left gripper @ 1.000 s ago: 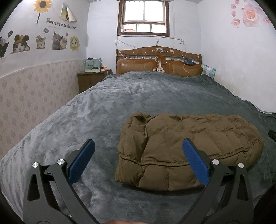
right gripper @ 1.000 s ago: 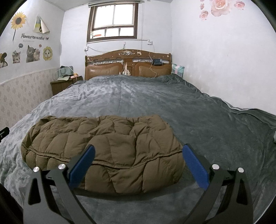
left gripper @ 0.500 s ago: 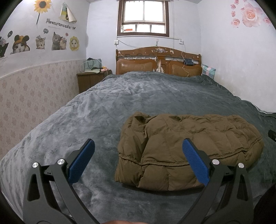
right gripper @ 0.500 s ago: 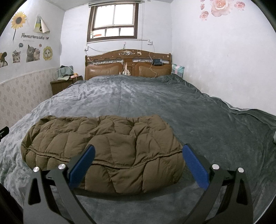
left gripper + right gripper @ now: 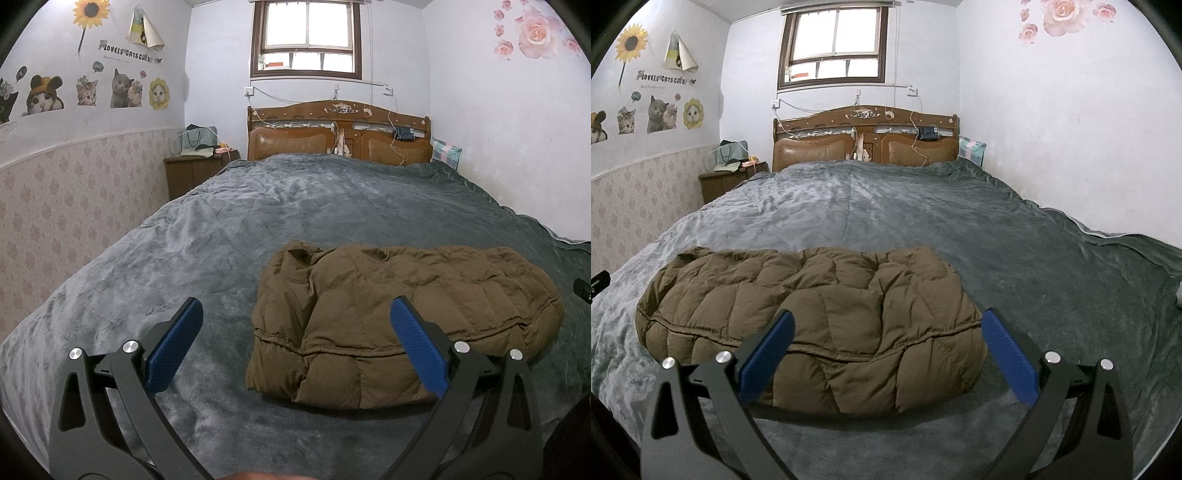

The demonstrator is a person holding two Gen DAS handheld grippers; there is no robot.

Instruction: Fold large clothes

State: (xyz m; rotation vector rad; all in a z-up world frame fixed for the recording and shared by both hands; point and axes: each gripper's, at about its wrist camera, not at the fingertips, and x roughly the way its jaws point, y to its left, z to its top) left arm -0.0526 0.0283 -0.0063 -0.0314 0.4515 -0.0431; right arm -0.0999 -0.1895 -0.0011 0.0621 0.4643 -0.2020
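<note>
Left gripper (image 5: 295, 328): jaws spread wide, blue pads (image 5: 173, 350) well apart, nothing held between them; it hovers above the grey blanket (image 5: 184, 258) at the near-left corner of the folded brown down jacket (image 5: 388, 314), with no contact. Right gripper (image 5: 886, 332): jaws equally wide, blue pads (image 5: 1010, 356) clear of the fabric, nothing gripped; it hangs over the near-right end of the jacket (image 5: 812, 302). Compared with the frames one second and half a second earlier, both grippers keep the same opening and the same station, and the jacket shows the same outline and creases; no change is detectable. The jacket lies folded into a compact, puffy rectangle across the foot half of the bed, long axis running left to right. Its near edge is a doubled seam line facing the grippers; its left end shows loose folds and a raised collar area, its right end is rounded. Free blanket surrounds it on all sides: a broad strip to the left up to the bed edge beside the papered wall, open blanket to the right up to the white wall, and a long clear run behind it to the wooden headboard (image 5: 864, 136). A nightstand (image 5: 195, 173) stands left of the headboard
</note>
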